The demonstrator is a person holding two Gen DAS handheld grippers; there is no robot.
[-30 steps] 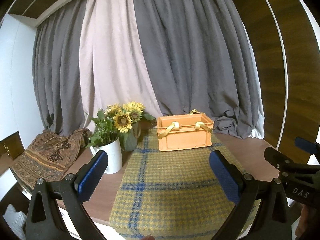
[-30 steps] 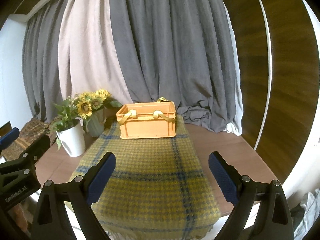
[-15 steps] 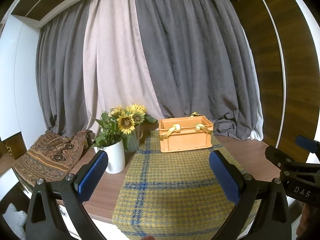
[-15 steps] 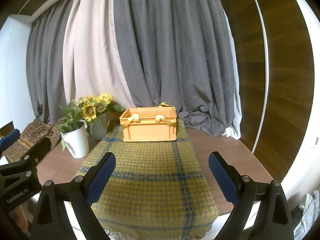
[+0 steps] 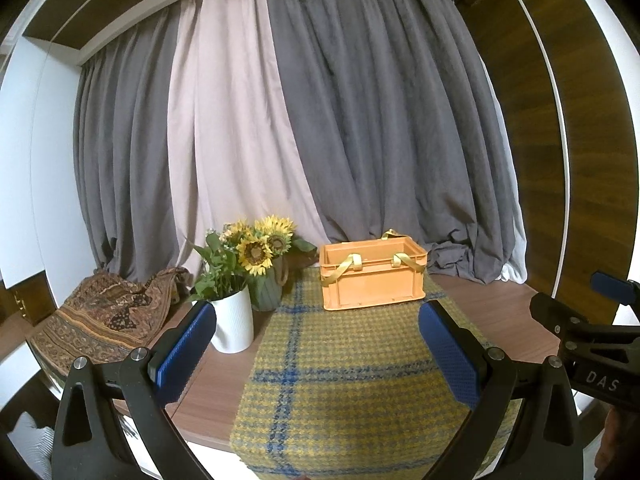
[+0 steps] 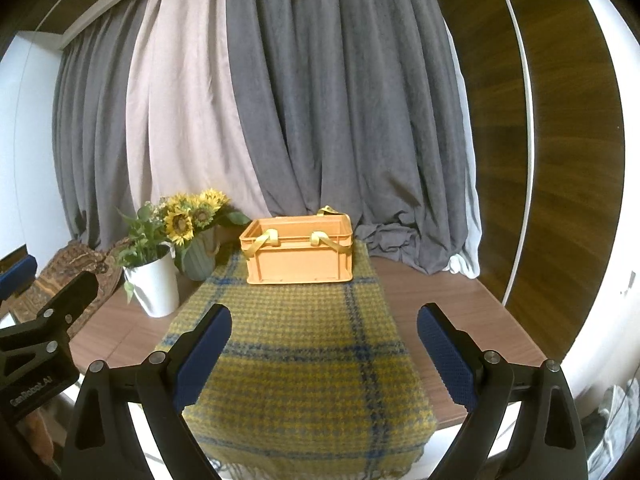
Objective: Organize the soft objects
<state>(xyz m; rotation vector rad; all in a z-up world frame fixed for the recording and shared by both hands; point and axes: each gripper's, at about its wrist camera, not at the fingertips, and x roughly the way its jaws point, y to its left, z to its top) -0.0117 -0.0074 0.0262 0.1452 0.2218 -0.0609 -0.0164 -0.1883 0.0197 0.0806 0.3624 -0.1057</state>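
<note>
The yellow plaid blanket (image 6: 296, 360) lies spread along the bench (image 6: 452, 304), an orange crate (image 6: 300, 252) on its far end. Left claw (image 5: 316, 344) and right claw (image 6: 324, 348) hover spread wide, empty. It looks limp, light wool: pinch the near fringed edge

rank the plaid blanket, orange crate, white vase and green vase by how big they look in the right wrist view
1. plaid blanket, by far the largest
2. orange crate
3. white vase
4. green vase, partly hidden behind leaves and farther back, so its place after the white vase is unsure
</note>
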